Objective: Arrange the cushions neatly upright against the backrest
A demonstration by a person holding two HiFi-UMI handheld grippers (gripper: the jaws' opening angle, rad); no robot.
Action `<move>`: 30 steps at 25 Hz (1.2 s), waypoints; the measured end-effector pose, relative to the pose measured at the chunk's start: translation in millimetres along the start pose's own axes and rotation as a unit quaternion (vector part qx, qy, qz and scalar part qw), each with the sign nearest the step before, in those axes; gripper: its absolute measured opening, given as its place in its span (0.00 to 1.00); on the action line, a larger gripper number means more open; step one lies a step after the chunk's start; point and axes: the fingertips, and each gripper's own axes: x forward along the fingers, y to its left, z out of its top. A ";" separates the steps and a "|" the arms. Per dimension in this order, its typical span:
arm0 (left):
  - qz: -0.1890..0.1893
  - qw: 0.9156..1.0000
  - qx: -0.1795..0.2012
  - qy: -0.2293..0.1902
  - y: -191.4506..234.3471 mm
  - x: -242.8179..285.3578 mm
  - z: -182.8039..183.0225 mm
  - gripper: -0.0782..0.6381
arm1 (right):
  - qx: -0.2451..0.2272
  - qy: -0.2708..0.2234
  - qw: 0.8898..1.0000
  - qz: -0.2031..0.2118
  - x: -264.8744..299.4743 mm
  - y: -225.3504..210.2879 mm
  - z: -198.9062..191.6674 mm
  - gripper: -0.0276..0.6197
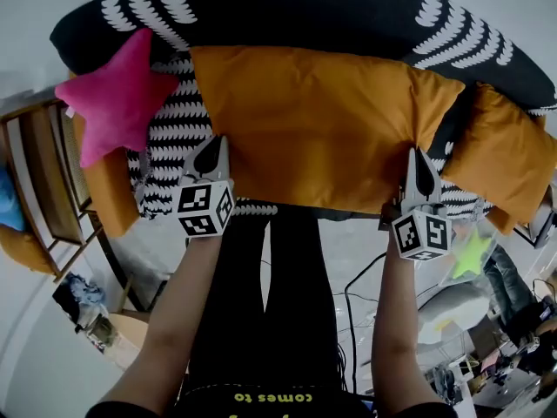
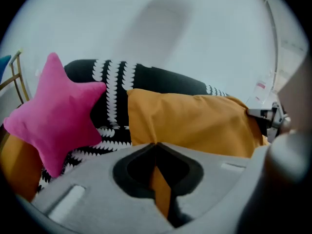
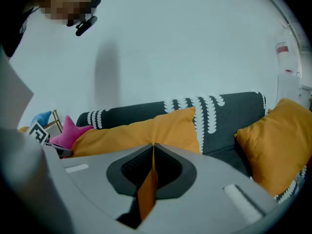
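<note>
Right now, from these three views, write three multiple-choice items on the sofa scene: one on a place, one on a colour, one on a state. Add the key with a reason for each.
1. In the head view, on which side of the large middle cushion is the star cushion?
A. right
B. left
C. lying on its middle

2. What colour is the star cushion?
A. white
B. brown
C. pink

3. How do the left gripper and the right gripper stand?
A. both shut on the large middle cushion's near edge
B. both open, clear of it
C. left shut, right open

Key:
1 B: the star sits past the cushion's left end.
2 C: it shows bright pink in the head view and both gripper views.
3 A: each gripper view shows orange fabric pinched between closed jaws.
</note>
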 end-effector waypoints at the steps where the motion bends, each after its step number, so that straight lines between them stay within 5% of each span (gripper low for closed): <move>1: 0.001 1.000 -0.001 -0.017 4.1 -7.2 15.2 0.12 | 0.003 -0.015 1.000 0.003 0.2 6.7 14.3 0.07; 8: 0.011 0.987 0.022 -0.156 53.0 -51.3 130.6 0.12 | 0.025 -0.138 0.990 0.030 19.6 65.6 111.7 0.07; 11: 0.025 0.978 0.057 -0.198 77.4 -44.9 159.6 0.12 | 0.004 -0.155 0.987 0.030 52.7 76.8 114.6 0.07; 18: -0.008 0.990 0.104 -0.090 113.0 30.5 102.8 0.13 | -0.072 0.014 0.997 0.012 135.5 65.2 22.6 0.09; 27: -0.011 0.993 0.089 -0.076 113.6 32.8 102.8 0.30 | -0.068 0.030 0.997 0.010 128.5 57.3 24.2 0.25; 30: -0.018 0.992 0.073 -0.101 103.5 18.8 112.8 0.36 | -0.053 0.013 0.998 0.015 116.5 61.9 35.5 0.36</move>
